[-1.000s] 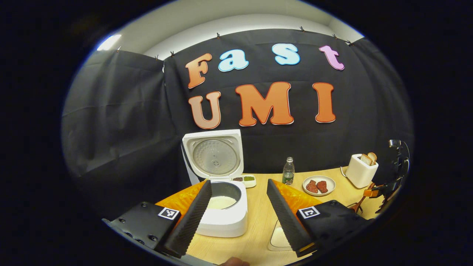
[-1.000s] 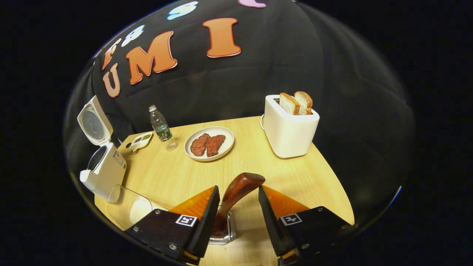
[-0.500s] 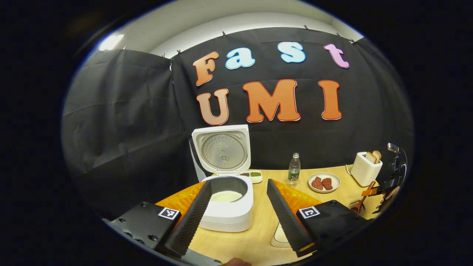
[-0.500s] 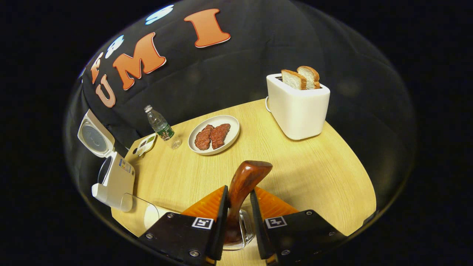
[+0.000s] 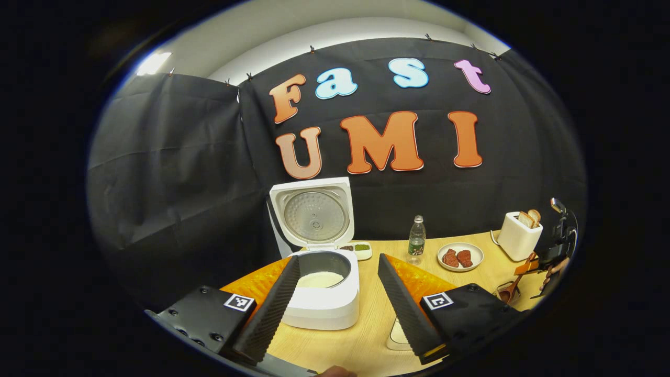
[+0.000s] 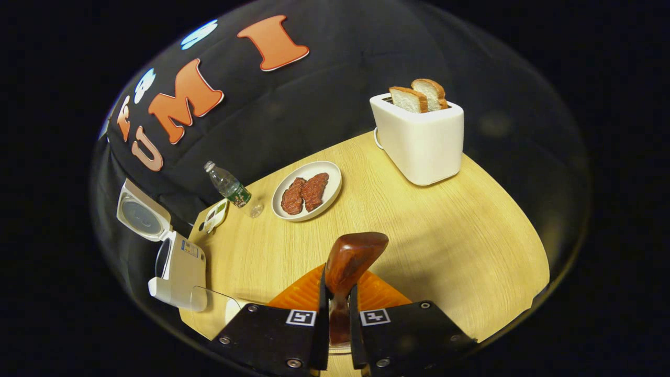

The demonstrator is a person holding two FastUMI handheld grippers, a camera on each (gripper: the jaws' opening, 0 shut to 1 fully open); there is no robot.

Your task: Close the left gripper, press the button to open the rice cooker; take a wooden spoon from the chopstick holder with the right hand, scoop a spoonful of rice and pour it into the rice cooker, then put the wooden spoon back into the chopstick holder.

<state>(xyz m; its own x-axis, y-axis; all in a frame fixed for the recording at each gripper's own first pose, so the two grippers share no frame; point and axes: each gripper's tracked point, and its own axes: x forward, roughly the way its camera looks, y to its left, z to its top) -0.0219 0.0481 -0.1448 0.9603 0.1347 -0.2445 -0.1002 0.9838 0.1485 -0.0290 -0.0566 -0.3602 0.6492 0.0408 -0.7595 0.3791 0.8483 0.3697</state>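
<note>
The white rice cooker [image 5: 323,306] stands open with its lid [image 5: 313,214] upright and white rice in the pot. My left gripper [image 5: 337,259] hovers in front of it, open and holding nothing. In the right gripper view my right gripper [image 6: 337,280] is shut on the brown wooden spoon's handle [image 6: 352,255], which sticks up between the fingers. The chopstick holder [image 6: 337,343] is glimpsed low between them. The left gripper view has the spoon [image 5: 517,283] and right gripper [image 5: 552,254] at the far right. The cooker [image 6: 180,267] also appears at the left of the right gripper view.
On the wooden table [image 6: 429,235] are a white toaster [image 6: 419,136] with two bread slices, a plate of meat [image 6: 306,188], a water bottle [image 6: 230,186] and a small sauce dish [image 6: 214,214]. A clear container of rice [image 6: 217,314] sits beside the cooker.
My right gripper's fingers have come together onto the spoon handle, and its view has tilted. My left gripper has drawn back a little from the cooker and stays open.
</note>
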